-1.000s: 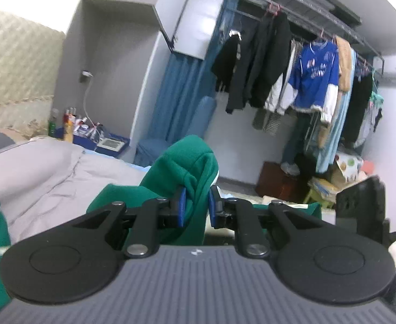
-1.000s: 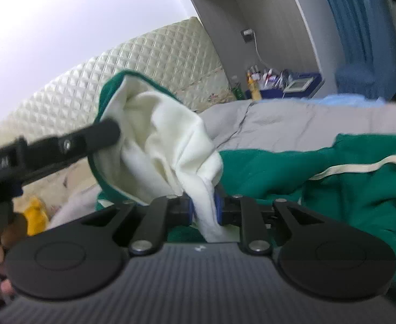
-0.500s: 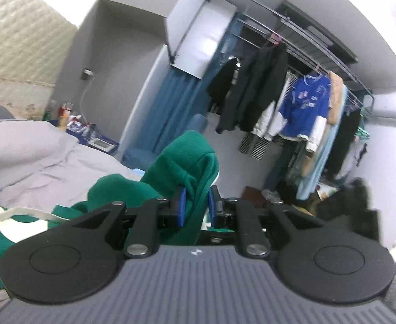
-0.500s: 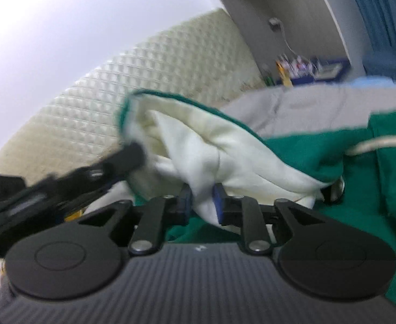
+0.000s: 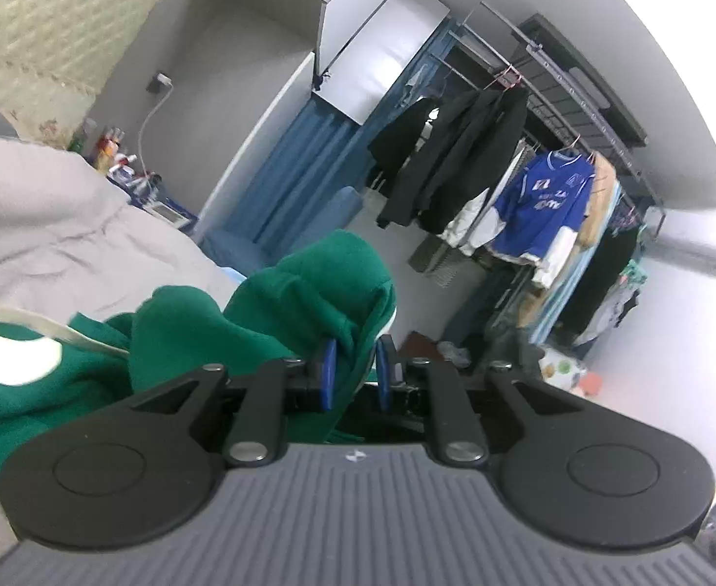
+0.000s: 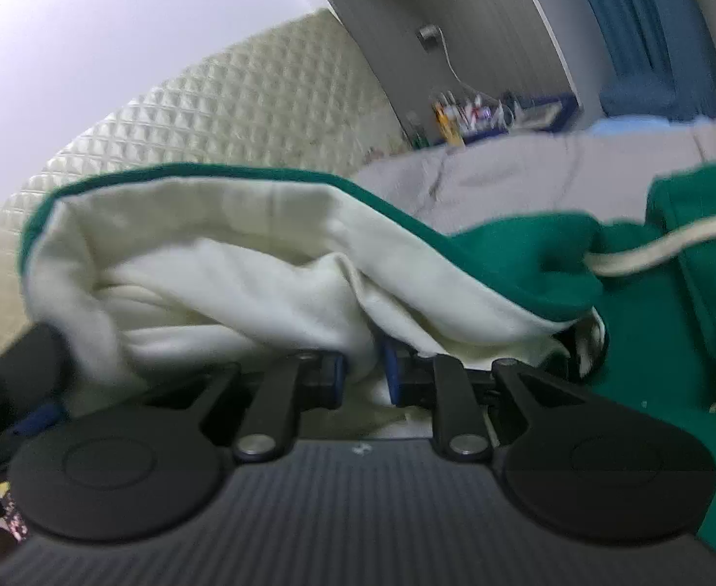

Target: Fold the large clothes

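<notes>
A green hooded sweatshirt (image 5: 177,337) with a cream lining lies bunched on the grey bedcover (image 5: 50,224). My left gripper (image 5: 355,373) is shut on a raised fold of its green fabric (image 5: 328,283). In the right wrist view my right gripper (image 6: 365,366) is shut on the cream inner side of the sweatshirt (image 6: 241,283), which hangs over the fingers. A cream drawstring (image 6: 665,249) runs across the green cloth on the right. The other gripper's dark body (image 6: 21,371) shows blurred at the left edge.
A quilted cream headboard (image 6: 241,112) backs the bed. A bedside stand with bottles (image 6: 475,115) stands beyond the grey bedcover (image 6: 514,171). A clothes rail with dark coats and a blue jersey (image 5: 543,205) fills the far wall, beside a blue curtain (image 5: 304,171).
Both grippers have sunk toward the bed, each keeping its hold on the sweatshirt. The cream-lined part has dropped from an upright bunch to a lower, spread drape. The left wrist view has rolled.
</notes>
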Demonstrator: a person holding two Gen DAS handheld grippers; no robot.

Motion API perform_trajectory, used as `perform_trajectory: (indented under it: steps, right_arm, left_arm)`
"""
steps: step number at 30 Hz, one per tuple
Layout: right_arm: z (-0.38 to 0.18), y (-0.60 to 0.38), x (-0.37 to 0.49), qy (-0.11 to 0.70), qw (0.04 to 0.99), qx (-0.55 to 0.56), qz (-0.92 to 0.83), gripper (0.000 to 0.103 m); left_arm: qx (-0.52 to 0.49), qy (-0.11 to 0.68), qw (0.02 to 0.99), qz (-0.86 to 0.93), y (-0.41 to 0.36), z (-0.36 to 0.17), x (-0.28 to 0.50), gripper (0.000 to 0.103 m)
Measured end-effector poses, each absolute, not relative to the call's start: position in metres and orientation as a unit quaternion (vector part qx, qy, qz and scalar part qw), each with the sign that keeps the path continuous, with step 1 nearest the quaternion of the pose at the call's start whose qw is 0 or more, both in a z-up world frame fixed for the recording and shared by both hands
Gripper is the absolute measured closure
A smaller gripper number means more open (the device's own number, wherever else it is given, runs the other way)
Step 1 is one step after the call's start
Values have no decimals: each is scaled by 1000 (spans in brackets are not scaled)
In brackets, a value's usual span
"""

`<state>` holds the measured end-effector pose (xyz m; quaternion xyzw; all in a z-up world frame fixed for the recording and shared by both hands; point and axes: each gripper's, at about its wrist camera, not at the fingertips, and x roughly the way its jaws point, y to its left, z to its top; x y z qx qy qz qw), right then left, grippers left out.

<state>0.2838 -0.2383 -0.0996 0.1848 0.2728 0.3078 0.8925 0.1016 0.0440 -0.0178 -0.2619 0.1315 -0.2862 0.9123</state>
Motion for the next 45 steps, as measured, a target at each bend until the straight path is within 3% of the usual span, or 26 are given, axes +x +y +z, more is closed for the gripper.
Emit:
perform_trajectory:
  steps: [6, 9, 11, 15, 20, 23, 26, 28, 29, 30, 37, 45]
  right_arm:
    - [-101, -257, 287, 309, 866, 231, 318, 79]
    - [-93, -265, 284, 317, 856, 251, 321, 67]
    - [-89, -269, 276, 319, 852, 256, 327, 52]
    - [-82, -282, 258, 321, 844, 272, 333, 48]
    - [-76, -283, 250, 310, 866, 235, 313, 52]
    - [-82, -275, 264, 312, 872, 225, 301, 70]
    - [-89, -261, 283, 322, 863, 234, 310, 80]
    - [-90, -250, 292, 322, 856, 238, 326, 80]
    - [-89, -244, 298, 321, 853, 239, 335, 80]
    - [-88, -239, 303, 319, 850, 243, 340, 80]
    - [-97, -203, 331, 310, 860, 224, 338, 84]
    - [-124, -205, 341, 354, 858, 208, 308, 85]
  left_arm:
    - [-259, 123, 916, -281, 40, -15, 102, 84]
    - [-263, 112, 921, -266, 45, -12, 98, 84]
    - [-270, 108, 922, -255, 50, -12, 95, 84]
    - [-293, 99, 920, -239, 64, -12, 93, 84]
    - [-306, 96, 916, -239, 71, -13, 92, 84]
    - [-303, 96, 916, -246, 70, -11, 92, 84]
    - [-299, 96, 914, -257, 68, -10, 92, 84]
    - [-298, 97, 913, -261, 71, -11, 93, 84]
    - [-301, 95, 911, -266, 72, -13, 94, 94]
    - [-311, 91, 903, -281, 74, -13, 94, 97]
    - [-318, 72, 898, -296, 86, -15, 98, 97]
    - [-332, 124, 916, -187, 111, -53, 129, 95]
